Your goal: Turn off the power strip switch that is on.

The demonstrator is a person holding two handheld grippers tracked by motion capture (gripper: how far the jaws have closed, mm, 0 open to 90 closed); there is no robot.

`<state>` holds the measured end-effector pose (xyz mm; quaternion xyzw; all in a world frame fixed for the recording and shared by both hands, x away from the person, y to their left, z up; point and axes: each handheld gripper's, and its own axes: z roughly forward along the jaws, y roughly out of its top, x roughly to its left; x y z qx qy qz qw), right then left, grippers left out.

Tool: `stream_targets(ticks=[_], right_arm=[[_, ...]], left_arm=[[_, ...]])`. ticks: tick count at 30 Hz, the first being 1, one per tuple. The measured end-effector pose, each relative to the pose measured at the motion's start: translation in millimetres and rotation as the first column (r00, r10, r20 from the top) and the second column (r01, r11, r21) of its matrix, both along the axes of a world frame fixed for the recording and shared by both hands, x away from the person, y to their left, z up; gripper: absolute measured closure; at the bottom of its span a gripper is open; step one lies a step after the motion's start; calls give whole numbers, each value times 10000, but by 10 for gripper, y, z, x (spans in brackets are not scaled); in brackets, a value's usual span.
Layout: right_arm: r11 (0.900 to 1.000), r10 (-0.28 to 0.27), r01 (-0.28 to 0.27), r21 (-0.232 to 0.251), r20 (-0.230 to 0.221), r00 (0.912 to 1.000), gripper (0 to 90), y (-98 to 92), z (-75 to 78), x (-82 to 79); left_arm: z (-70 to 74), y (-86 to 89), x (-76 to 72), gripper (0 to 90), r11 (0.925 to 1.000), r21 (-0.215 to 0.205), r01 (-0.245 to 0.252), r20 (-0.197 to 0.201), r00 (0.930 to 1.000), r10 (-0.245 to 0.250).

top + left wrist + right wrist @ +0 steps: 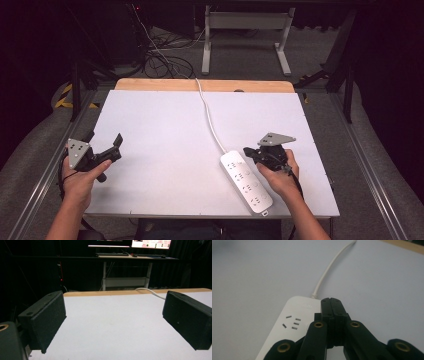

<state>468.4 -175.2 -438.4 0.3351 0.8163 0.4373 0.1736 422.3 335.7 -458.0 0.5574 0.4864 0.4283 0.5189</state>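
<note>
I see a white power strip (246, 181) with its cord (209, 114) just beside my closed, empty right claw (247, 152); my left claw (118, 143) gapes wide.

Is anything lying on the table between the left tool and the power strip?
Nothing: between the left tool and the power strip the high view shows bare white table.
</note>
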Motion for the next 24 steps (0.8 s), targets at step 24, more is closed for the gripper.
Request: stream_targets(ticks=[24], right_arm=[[9080,-655,-616,4143,2856,9561,900,-962,133,-113]], left_arm=[[4,8,-8,55,10000,-60,-69,1,10000,69]])
